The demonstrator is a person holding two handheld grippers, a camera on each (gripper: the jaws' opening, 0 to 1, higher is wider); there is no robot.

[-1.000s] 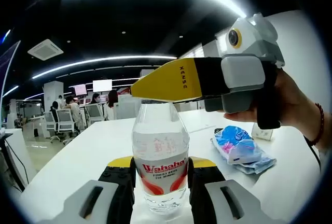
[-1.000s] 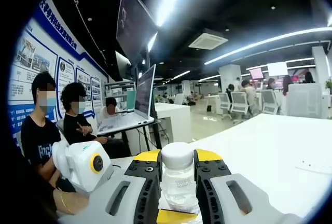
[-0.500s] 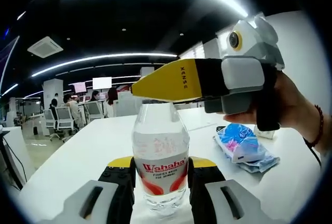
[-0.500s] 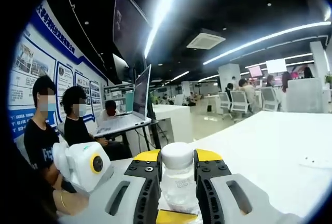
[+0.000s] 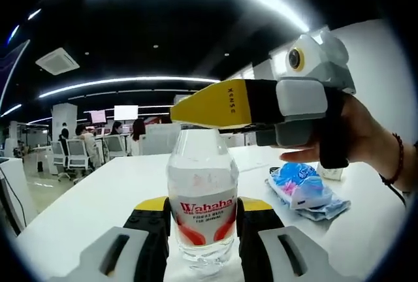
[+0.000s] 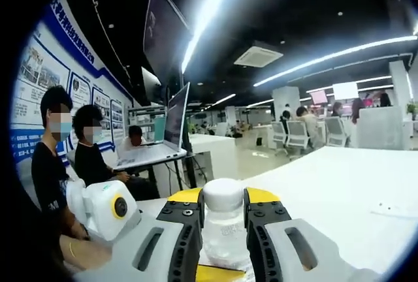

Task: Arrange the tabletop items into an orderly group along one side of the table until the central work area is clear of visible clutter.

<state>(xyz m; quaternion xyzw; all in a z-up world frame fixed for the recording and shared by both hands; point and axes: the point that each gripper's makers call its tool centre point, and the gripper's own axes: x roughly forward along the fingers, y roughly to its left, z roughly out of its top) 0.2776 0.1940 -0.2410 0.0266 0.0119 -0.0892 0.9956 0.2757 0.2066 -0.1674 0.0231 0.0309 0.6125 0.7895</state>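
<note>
Both pairs of jaws pinch the same water bottle (image 5: 202,203): the left gripper (image 5: 203,226) clamps its labelled body, upright on the white table (image 5: 78,210); the right gripper (image 6: 223,220) closes on its white cap (image 6: 223,194); a blue-and-white packet (image 5: 302,188) lies nearby; the bottle looks mid-handling, cap-tightening or relocation; next, carry it upright toward the table's side without tipping it.

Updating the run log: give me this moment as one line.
left tool: shut on water bottle body | right tool: shut on bottle cap | bottle: upright on white table | blue packet: beside
</note>
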